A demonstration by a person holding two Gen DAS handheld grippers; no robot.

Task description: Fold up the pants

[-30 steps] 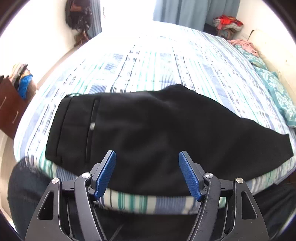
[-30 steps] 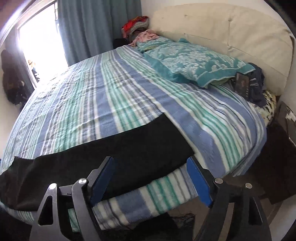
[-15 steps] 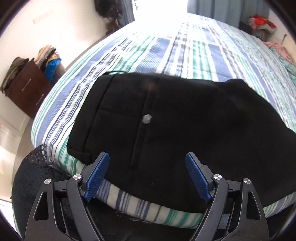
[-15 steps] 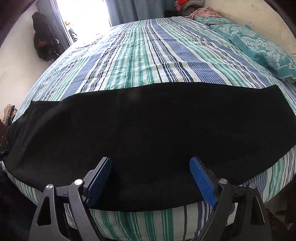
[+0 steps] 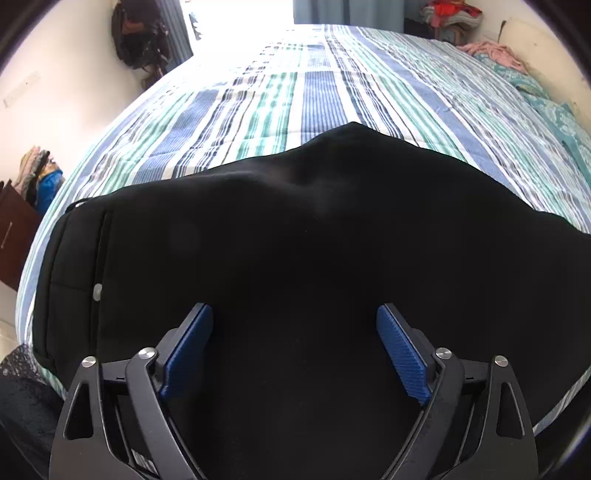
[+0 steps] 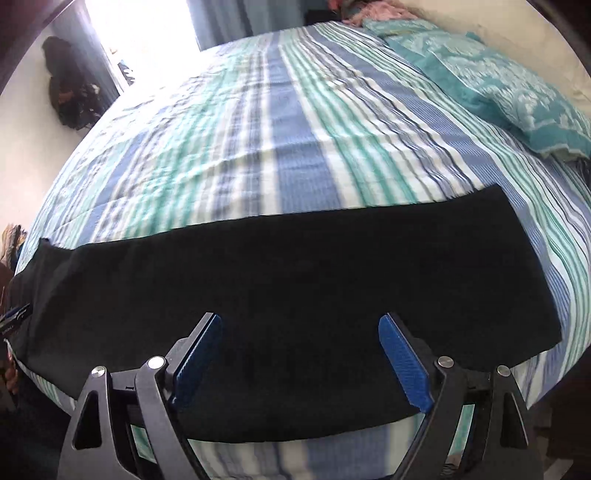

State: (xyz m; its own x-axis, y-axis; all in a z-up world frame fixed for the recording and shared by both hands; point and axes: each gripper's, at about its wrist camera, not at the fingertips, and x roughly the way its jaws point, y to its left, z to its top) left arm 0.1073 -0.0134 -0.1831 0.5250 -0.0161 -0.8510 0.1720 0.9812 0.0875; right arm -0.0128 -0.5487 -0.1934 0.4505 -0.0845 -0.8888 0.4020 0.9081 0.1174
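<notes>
Your left hand-held gripper (image 5: 294,350) and right hand-held gripper (image 6: 300,354) are both spread apart above the pants (image 5: 295,240), which lie flat on the bed (image 5: 321,92).

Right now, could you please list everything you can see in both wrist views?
pants: one, black, laid flat along the near edge of the bed, waistband with a pale button to the left
bedspread: one, blue, teal and white stripes, covering the bed
pillow: one, teal patterned, far right by the headboard
headboard: one, cream, right end of the bed
curtains: blue-grey, beside the bright window
dresser: one, dark brown, left of the bed, clothes piled on top
left tongs: one pair, black with blue pads, open over the pants
right tongs: one pair, same colours, open over the pants
</notes>
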